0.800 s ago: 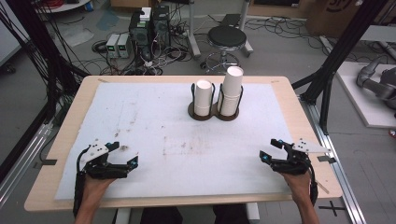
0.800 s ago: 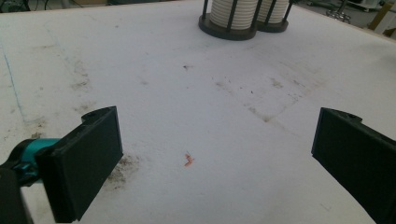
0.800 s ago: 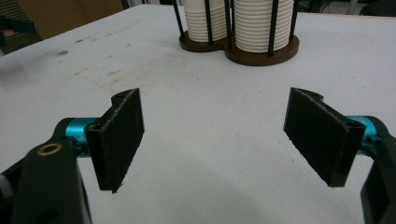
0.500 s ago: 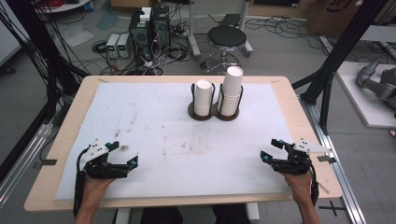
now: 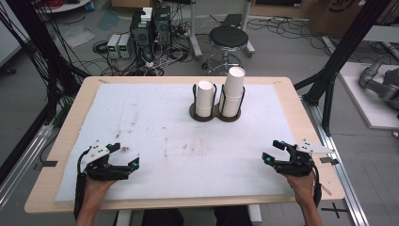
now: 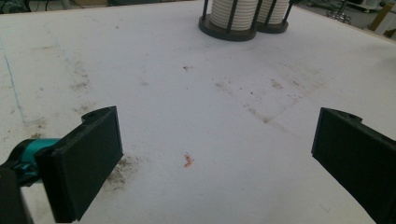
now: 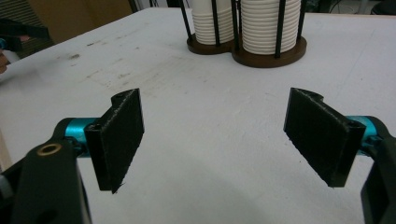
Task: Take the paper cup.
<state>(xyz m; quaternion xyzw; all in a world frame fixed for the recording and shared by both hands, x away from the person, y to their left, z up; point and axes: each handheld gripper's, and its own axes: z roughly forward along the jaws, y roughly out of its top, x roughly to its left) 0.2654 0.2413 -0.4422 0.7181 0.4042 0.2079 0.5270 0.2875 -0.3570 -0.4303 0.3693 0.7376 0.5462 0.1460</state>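
Two stacks of white paper cups stand in a dark twin-ring holder (image 5: 214, 114) at the far middle of the table: a shorter left stack (image 5: 204, 96) and a taller right stack (image 5: 234, 89). My left gripper (image 5: 126, 155) rests near the front left of the white mat, open and holding nothing; in the left gripper view its jaws (image 6: 217, 154) are spread wide, with the cup holder (image 6: 229, 32) far ahead. Near the front right lies my right gripper (image 5: 270, 151), also open and empty (image 7: 215, 135), facing the cup stacks (image 7: 268, 25).
A stained white mat (image 5: 164, 122) covers most of the wooden table (image 5: 61, 141). A small orange scrap (image 6: 187, 161) lies on the mat between the left jaws. Behind the table are a stool (image 5: 228, 37), computer boxes (image 5: 150, 28) and floor cables. Black frame posts (image 5: 339, 61) flank the table.
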